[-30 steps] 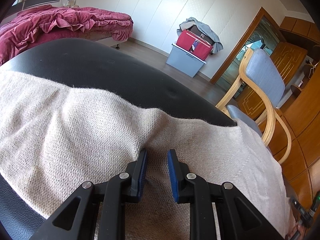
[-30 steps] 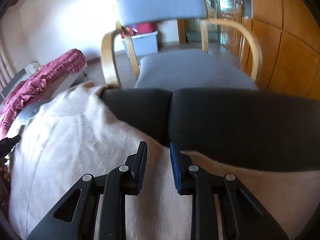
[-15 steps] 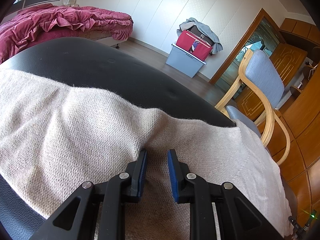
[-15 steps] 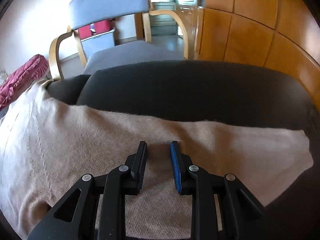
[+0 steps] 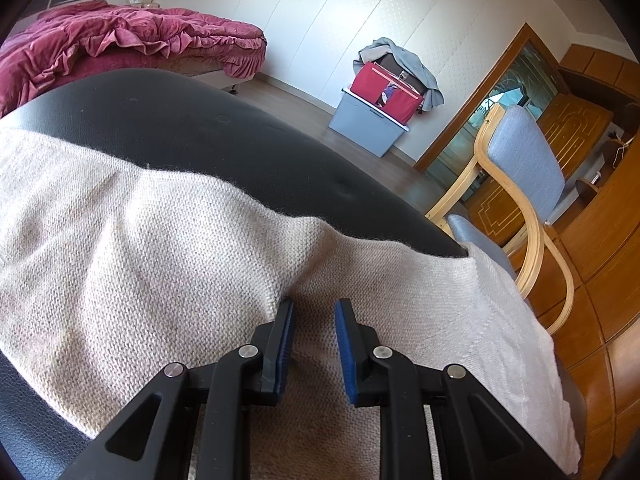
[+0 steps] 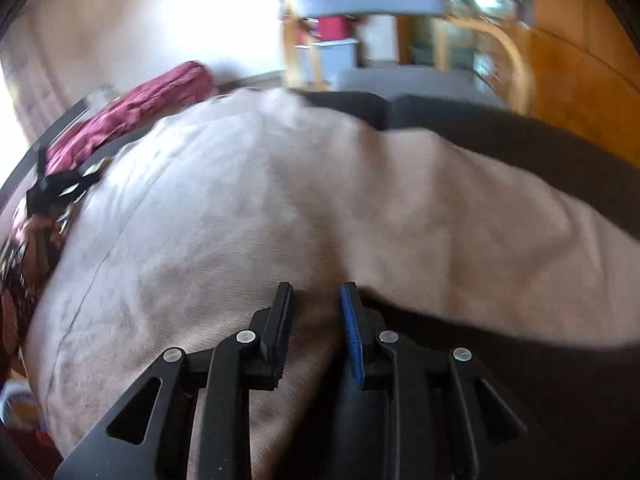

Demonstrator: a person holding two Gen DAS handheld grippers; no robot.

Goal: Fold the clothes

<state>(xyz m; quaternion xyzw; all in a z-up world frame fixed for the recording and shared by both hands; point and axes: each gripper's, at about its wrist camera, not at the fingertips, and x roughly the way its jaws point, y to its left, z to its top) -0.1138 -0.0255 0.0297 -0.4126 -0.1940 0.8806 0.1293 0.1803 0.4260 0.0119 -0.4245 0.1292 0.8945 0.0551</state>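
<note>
A beige knit sweater [image 5: 160, 260] lies spread over a black leather seat [image 5: 200, 128]. My left gripper [image 5: 314, 308] sits low on its body with the jaws narrow, and a ridge of knit is bunched at the tips and pinched between the blue pads. The right wrist view is blurred by motion. There my right gripper [image 6: 316, 292] has sweater [image 6: 240, 200] fabric between its jaws, which are closing. The sleeve [image 6: 500, 240] trails off to the right, its lower edge raised off the black seat [image 6: 520, 140].
A wooden armchair with grey cushions [image 5: 524, 160] stands just past the seat's far right end, with wood cabinets [image 5: 600, 240] behind it. A bed with a crimson cover [image 5: 120, 36] is at the far left. A grey bin with a red bag [image 5: 368, 124] stands by the wall.
The right gripper has swept left from the outstretched sleeve back toward the sweater's body, and the sleeve has come along with it. The left gripper and the fabric under it have stayed put.
</note>
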